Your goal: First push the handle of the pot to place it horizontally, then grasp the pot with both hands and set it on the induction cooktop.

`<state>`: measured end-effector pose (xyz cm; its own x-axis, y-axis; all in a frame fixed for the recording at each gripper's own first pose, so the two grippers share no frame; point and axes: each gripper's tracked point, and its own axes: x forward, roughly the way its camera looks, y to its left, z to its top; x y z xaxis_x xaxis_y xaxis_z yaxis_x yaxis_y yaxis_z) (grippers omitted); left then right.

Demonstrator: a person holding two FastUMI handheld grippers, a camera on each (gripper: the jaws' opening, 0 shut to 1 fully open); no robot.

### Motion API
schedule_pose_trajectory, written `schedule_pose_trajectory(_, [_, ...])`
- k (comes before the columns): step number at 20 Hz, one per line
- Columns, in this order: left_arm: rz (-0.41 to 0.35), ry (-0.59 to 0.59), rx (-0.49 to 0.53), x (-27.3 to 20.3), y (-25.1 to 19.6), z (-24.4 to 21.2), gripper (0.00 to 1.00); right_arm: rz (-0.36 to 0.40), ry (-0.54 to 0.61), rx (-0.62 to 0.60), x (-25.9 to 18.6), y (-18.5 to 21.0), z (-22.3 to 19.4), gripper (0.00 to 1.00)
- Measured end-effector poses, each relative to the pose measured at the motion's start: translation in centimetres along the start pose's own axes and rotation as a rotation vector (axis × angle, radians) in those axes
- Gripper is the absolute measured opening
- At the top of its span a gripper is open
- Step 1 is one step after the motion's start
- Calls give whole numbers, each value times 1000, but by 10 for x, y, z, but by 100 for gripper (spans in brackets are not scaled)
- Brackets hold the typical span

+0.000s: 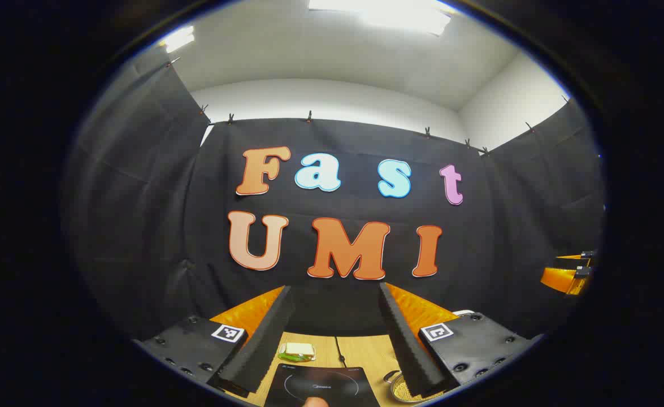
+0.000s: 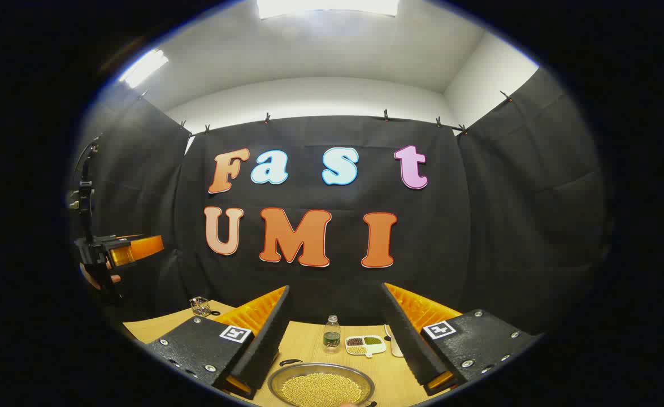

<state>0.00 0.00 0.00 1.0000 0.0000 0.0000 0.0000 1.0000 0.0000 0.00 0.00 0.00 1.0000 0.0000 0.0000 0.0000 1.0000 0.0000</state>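
Pot (image 2: 321,386) of yellow grains sits untouched on the surface at the lower middle, off the induction cooktop (image 1: 320,386), both grippers' jaws apart and empty, so every step seems left.

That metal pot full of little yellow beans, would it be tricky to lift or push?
The pot looks shallow and filled with loose beans, so it is probably heavy for its size. Tilting would likely spill them. Its smooth metal rim may slip between fingers.
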Motion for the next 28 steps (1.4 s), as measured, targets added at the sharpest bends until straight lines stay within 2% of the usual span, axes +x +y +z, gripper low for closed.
schedule_pose_trajectory(11, [5,-26,-6,-10,-5,15,99,-22,-17,-17,-9,-12,6,95])
schedule_pose_trajectory(12, [6,-25,-9,-9,-6,13,98,-26,-18,-21,-9,-13,6,100])
schedule_pose_trajectory(13, [8,-24,-8,-9,-5,13,99,-26,-16,-20,-10,-12,5,95])
schedule_pose_trajectory(22, [24,-5,-16,-11,7,7,96,-18,-6,19,-5,-10,2,95])
schedule_pose_trajectory(24, [30,-10,-17,-14,11,8,99,-8,-9,22,-6,-7,3,94])
schedule_pose_trajectory(25, [35,-14,-16,-15,12,9,99,-4,-9,23,-5,-5,3,99])
schedule_pose_trajectory(26, [38,-15,-14,-14,14,9,99,2,-9,23,-6,-3,3,99])
schedule_pose_trajectory(27, [39,-15,-12,-16,14,9,99,6,-8,20,-6,-1,2,90])
schedule_pose_trajectory(28, [37,-15,-11,-17,13,8,99,9,-8,14,-6,0,1,88])
